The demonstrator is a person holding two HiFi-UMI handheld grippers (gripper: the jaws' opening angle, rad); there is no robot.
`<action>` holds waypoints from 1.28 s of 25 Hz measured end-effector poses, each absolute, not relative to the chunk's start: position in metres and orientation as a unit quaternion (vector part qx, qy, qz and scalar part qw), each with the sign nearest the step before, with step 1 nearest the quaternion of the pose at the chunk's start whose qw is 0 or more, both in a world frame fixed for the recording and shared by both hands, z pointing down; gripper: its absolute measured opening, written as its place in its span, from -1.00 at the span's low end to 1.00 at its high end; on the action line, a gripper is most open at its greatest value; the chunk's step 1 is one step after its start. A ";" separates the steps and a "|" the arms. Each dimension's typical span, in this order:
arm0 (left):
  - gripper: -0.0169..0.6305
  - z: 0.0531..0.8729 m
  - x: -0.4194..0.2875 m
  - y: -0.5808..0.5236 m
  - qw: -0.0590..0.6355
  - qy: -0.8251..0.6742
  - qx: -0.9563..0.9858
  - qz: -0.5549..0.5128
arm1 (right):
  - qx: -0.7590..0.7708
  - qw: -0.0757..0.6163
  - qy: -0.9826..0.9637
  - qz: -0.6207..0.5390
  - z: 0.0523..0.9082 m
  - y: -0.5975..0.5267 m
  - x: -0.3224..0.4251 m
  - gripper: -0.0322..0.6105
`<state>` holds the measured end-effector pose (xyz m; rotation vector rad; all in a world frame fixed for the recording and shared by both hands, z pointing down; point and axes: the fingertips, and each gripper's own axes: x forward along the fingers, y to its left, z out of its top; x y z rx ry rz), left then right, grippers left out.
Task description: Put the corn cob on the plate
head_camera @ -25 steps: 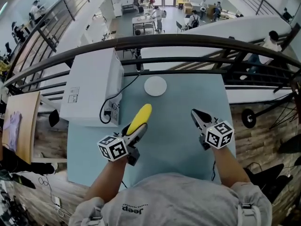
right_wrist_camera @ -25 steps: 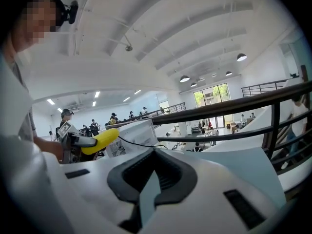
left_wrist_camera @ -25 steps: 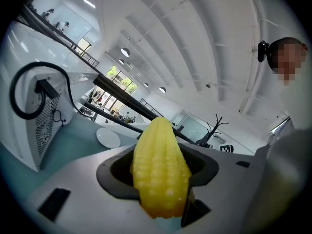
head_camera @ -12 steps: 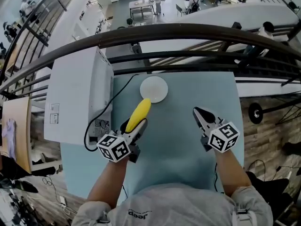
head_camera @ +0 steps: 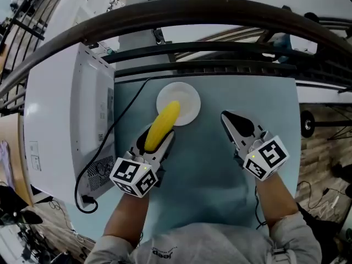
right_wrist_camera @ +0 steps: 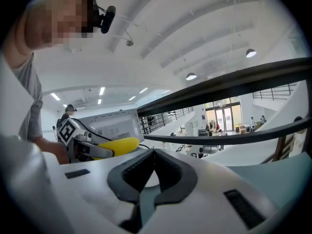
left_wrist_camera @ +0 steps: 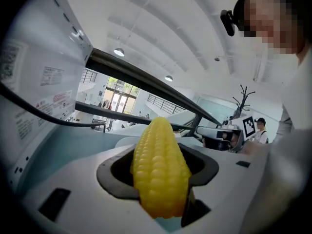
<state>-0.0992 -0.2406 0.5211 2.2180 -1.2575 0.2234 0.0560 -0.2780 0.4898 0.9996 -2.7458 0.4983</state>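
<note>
The left gripper (head_camera: 158, 141), jaws partly spread, clamped the corn (head_camera: 164, 122), its tip over the plate (head_camera: 190, 97), perhaps touching; the right gripper (head_camera: 228, 120) was closed, empty.

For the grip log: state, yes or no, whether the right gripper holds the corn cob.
No, the right gripper has its jaws together on nothing; the corn cob sits clamped in the left gripper.

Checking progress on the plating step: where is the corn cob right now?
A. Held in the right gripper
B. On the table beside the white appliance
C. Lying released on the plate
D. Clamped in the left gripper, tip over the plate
D: the left gripper has its fingers clamped on the corn cob, whose tip reaches over the plate, while the right gripper is shut and empty.
</note>
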 end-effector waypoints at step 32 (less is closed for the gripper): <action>-0.18 0.588 -0.100 -0.304 0.181 -0.496 0.818 0.228 | 0.319 0.108 -0.935 0.107 0.546 -0.316 0.028 -0.85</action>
